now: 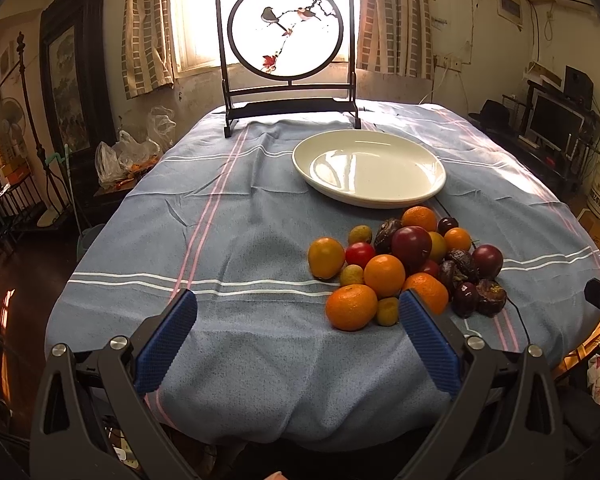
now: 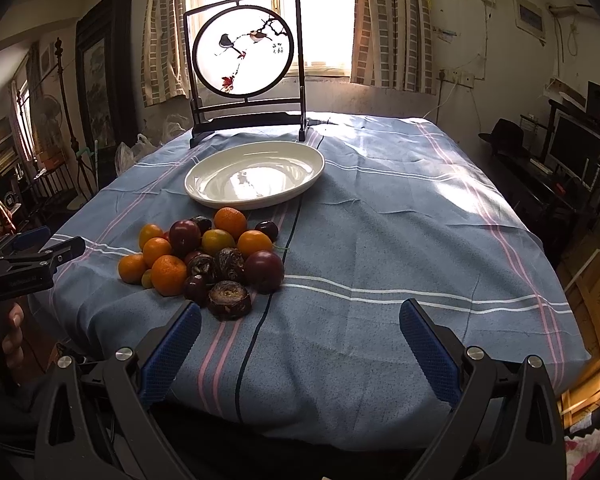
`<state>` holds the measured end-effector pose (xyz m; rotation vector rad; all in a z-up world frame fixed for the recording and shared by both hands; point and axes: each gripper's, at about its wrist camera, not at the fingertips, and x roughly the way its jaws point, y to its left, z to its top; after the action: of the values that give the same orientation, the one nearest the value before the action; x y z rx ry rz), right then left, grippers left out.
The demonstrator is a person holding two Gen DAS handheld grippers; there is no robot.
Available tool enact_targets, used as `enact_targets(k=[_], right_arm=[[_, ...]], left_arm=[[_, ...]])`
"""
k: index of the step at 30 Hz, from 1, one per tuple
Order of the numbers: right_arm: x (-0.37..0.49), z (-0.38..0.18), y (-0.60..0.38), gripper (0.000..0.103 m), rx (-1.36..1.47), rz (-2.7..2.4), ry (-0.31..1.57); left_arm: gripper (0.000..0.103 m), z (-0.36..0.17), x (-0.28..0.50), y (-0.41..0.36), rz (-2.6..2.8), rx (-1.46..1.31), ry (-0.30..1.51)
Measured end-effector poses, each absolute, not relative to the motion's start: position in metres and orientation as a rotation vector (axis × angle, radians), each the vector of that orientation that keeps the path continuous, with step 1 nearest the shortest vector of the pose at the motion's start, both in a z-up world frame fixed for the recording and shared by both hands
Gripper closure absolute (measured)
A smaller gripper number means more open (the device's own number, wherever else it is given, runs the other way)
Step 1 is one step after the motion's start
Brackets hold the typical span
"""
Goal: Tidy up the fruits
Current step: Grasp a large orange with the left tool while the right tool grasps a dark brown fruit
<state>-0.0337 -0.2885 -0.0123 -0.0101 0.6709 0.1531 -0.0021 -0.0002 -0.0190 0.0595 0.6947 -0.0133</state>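
- The left tool [image 1: 298, 306] stands wide open and holds nothing. It hovers over the near edge of the desk [image 1: 228, 240], which is covered by a blue striped cloth.
- The right tool [image 2: 300, 318] is also spread open and empty, above the near part of the same desk.
- The fruits [image 1: 406, 266] lie in one heap on the cloth. There are oranges, dark red plums, small yellow-green fruits and some wrinkled brown ones.
- In the left wrist view the heap is just beyond the right finger [image 1: 428, 344] of the left tool; in the right wrist view it is near the left finger [image 2: 172, 352].
- The white plate [image 1: 370, 168] is empty and sits just behind the heap.
- A framed bird screen [image 1: 286, 44] stands upright at the far edge, before the window.
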Motion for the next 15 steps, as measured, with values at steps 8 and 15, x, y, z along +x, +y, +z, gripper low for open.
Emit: enact_targets(k=[8, 15], right_arm=[[-0.035, -0.016, -0.287, 0.003, -0.013, 0.162, 0.669], [-0.024, -0.031, -0.294, 0.003, 0.015, 0.148, 0.719]], left_arm=[[0.004, -0.026, -0.004, 0.003, -0.067, 0.060, 0.709], [0.005, -0.063, 0.005, -0.003, -0.198, 0.100, 0.789]])
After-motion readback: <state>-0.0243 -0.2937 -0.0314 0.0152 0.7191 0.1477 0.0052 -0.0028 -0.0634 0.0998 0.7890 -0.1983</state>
